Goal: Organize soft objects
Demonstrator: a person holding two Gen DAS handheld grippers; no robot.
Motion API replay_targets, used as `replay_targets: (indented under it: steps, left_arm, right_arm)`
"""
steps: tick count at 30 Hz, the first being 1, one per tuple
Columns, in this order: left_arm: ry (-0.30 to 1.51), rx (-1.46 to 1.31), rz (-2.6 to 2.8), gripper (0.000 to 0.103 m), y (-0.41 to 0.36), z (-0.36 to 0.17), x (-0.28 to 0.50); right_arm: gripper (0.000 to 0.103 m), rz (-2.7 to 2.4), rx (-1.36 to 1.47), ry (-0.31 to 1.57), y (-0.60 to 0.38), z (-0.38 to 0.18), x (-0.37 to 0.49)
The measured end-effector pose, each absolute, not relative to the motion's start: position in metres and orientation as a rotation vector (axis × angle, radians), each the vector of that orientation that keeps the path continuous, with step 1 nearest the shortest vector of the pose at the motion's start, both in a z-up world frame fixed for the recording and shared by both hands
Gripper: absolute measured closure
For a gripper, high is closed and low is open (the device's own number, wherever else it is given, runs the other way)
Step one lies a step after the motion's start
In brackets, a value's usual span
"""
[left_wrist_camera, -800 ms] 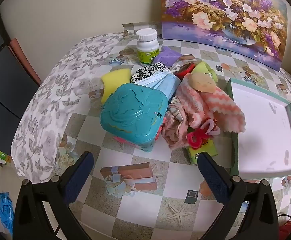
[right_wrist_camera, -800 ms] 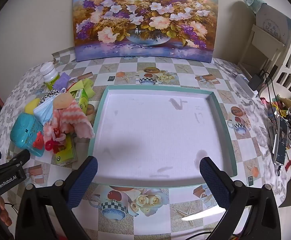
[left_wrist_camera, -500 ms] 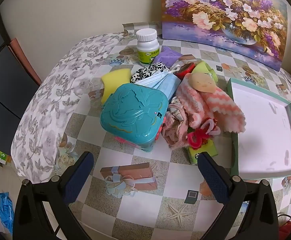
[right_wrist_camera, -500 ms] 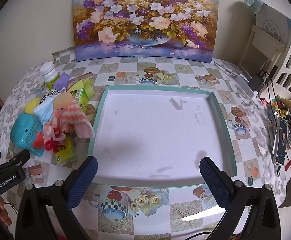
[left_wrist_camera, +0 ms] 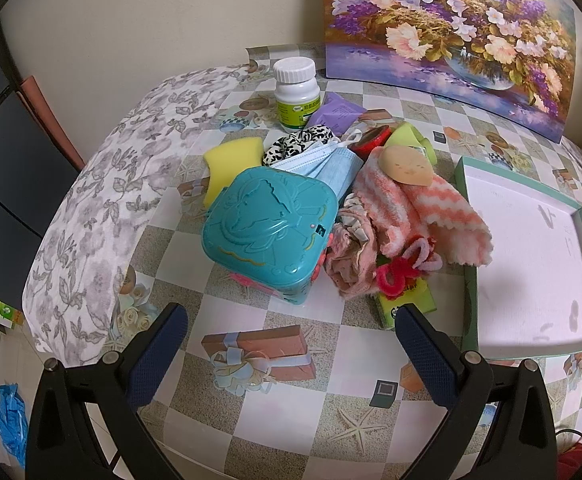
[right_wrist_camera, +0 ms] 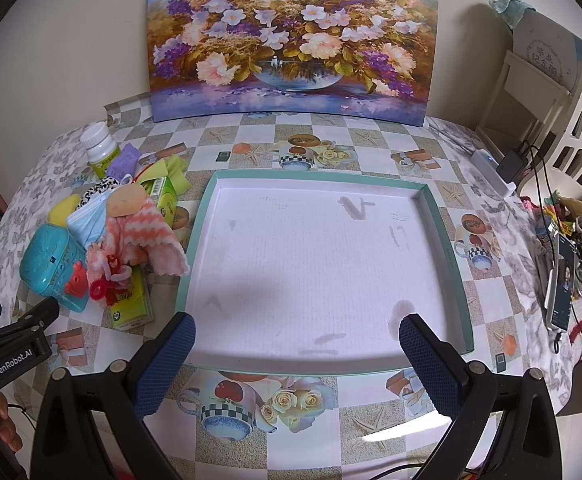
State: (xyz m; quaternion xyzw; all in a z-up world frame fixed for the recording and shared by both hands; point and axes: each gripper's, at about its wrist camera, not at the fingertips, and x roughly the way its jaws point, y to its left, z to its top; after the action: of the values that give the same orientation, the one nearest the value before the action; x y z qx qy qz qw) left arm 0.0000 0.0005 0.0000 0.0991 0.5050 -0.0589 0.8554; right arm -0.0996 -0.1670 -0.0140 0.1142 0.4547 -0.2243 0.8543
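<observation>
Although almost a second passes, nothing moves: the left gripper (left_wrist_camera: pixel 291 344) and right gripper (right_wrist_camera: pixel 297 352) keep their jaws open and empty, the soft pile (left_wrist_camera: pixel 407 216) stays on the surface beside the tray (right_wrist_camera: pixel 201 216), so sorting has not begun.

On the table (right_wrist_camera: pixel 251 152), the shallow tray (right_wrist_camera: pixel 205 216) lies in the middle, with the painting (right_wrist_camera: pixel 291 36) standing behind it against the wall. Left of the tray sits a heap: the lidded box (left_wrist_camera: pixel 269 232) in front, face masks (left_wrist_camera: pixel 323 162) and sponge (left_wrist_camera: pixel 231 160) behind it, the striped cloth (left_wrist_camera: pixel 419 212) draped beside the tray's rim. The pill bottle (left_wrist_camera: pixel 295 94) stands farthest back.
</observation>
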Motion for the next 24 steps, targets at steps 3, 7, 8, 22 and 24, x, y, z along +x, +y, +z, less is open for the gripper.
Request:
replay_targets:
  steps: [3, 7, 8, 22, 24]
  left_arm:
    - [1.061, 0.209, -0.124, 0.0, 0.0006, 0.0001, 0.0]
    - [1.061, 0.208, -0.124, 0.0, 0.0006, 0.0, 0.0]
    - [1.061, 0.208, -0.124, 0.0, 0.0006, 0.0, 0.0]
    - [1.068, 0.201, -0.132, 0.0, 0.0062, -0.0017, 0.0009]
    - [1.07, 0.192, -0.133, 0.0, 0.0071, -0.0022, 0.0017]
  right_arm:
    - [0.0, -0.471, 0.24, 0.956, -0.167, -0.014, -0.0996]
    - [0.0, -0.471, 0.24, 0.956, -0.1669, -0.014, -0.0995]
    - [0.0, -0.471, 0.24, 0.957, -0.1668, -0.0139, -0.0996]
    - [0.0, -0.471, 0.23, 0.965, -0.1647, -0.0149, -0.0977]
    - [0.0, -0.466, 0.226, 0.967, -0.1638, -0.0152, -0.0967]
